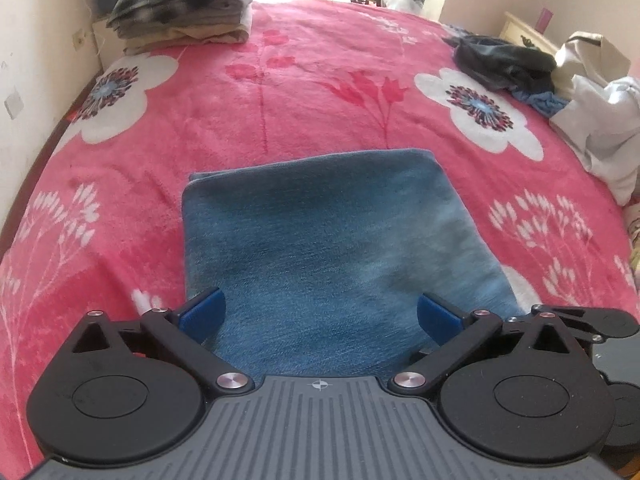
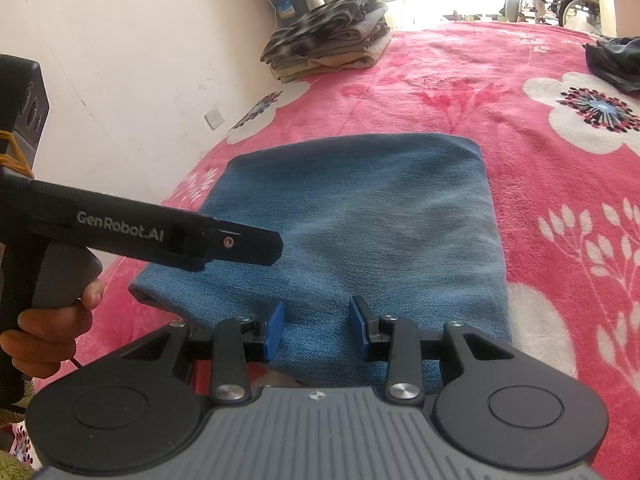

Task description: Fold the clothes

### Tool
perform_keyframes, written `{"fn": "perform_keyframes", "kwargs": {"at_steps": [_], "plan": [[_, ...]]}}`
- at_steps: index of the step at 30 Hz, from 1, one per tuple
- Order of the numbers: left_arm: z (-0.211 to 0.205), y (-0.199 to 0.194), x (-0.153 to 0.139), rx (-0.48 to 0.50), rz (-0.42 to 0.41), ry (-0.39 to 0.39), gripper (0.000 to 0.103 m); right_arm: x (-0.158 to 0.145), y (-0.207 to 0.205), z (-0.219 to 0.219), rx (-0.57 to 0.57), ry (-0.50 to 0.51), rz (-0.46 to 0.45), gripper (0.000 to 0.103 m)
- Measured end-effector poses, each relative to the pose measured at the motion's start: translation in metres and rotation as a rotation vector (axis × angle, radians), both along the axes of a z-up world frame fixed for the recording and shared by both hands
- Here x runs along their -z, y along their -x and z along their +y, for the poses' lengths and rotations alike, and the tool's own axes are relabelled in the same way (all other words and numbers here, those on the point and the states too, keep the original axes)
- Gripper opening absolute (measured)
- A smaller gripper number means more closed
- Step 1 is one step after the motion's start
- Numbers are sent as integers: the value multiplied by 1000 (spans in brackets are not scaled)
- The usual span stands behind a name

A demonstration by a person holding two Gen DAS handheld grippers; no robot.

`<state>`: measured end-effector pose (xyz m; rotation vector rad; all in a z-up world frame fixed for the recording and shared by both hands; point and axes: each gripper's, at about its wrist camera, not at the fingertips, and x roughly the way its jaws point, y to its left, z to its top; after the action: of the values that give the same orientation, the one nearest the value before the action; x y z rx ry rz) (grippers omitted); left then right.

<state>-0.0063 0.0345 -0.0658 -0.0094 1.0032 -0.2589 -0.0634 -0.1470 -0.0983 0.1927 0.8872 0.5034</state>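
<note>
— What does the garment look like?

— A folded blue denim piece (image 1: 336, 248), roughly rectangular, lying flat on the pink fleece blanket with white flowers (image 1: 280, 92). Its weave is faded in pale streaks, and the far edge at twelve o'clock is a soft rounded fold. In the left wrist view it fills the centre, just ahead of the fingers.

— And the left gripper (image 1: 320, 316)?

— Its jaws stand wide apart, the blue pads out at nine and three o'clock over the near end of the denim, gripping nothing.

— The right gripper (image 2: 316, 328)?

— Its jaws are partly apart, with denim showing in the gap. I cannot tell whether its blue pads (image 2: 275, 330) press on the cloth. In that view a hand (image 2: 52, 330) at eight o'clock holds the black plastic handle of the left tool, which reaches over the denim's left edge.

— Anything else on the bed?

— A folded stack topped by a black-and-white checked cloth (image 1: 184, 4) at eleven o'clock, near the pale wall. At two o'clock a crumpled dark garment (image 1: 504, 60), and beside it loose white and cream fabric (image 1: 596, 112). The blanket is plush, the gripper body ribbed grey.
</note>
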Motion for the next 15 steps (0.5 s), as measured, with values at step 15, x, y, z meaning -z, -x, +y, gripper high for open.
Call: {"fn": "perform_keyframes", "kwargs": {"at_steps": [15], "plan": [[3,1,-1,-21,-6,24,103,0,0,-1,0,0,0,39]]}}
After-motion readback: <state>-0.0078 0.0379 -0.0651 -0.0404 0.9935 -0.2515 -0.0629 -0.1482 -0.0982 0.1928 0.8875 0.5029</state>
